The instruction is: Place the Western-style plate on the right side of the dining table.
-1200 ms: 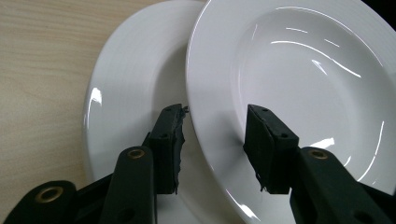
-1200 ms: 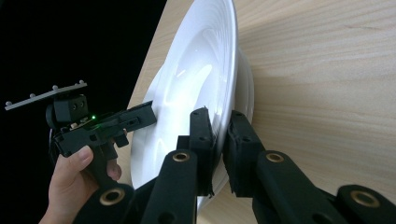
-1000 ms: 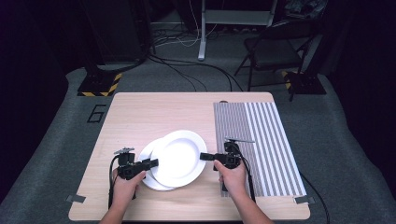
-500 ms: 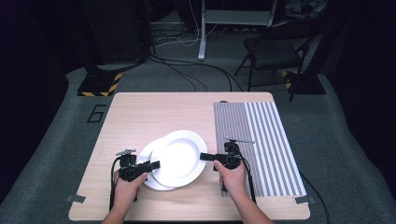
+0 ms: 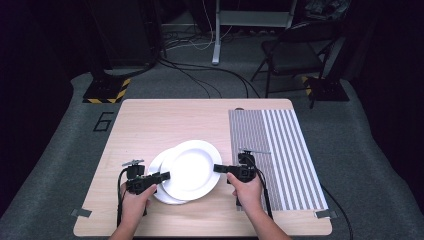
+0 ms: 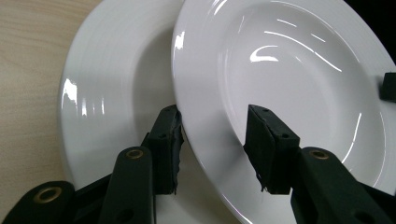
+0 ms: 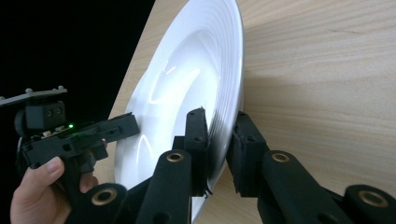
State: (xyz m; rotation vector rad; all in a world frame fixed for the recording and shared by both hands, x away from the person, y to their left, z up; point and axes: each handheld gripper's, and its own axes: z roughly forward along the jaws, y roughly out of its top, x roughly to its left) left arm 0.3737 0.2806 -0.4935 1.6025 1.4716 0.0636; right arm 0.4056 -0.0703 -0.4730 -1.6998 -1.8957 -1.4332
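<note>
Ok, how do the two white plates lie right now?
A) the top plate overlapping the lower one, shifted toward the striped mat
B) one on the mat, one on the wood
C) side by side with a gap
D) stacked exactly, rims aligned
A: in the high view the top plate covers most of the lower plate, whose rim peeks out on the side away from the striped mat.

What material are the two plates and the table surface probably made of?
Upper plate and lower plate: likely glazed ceramic, since both are white with sharp glossy highlights, though glossy plastic is possible. Table: pale wood or wood-look laminate with visible grain and a matte finish.
</note>
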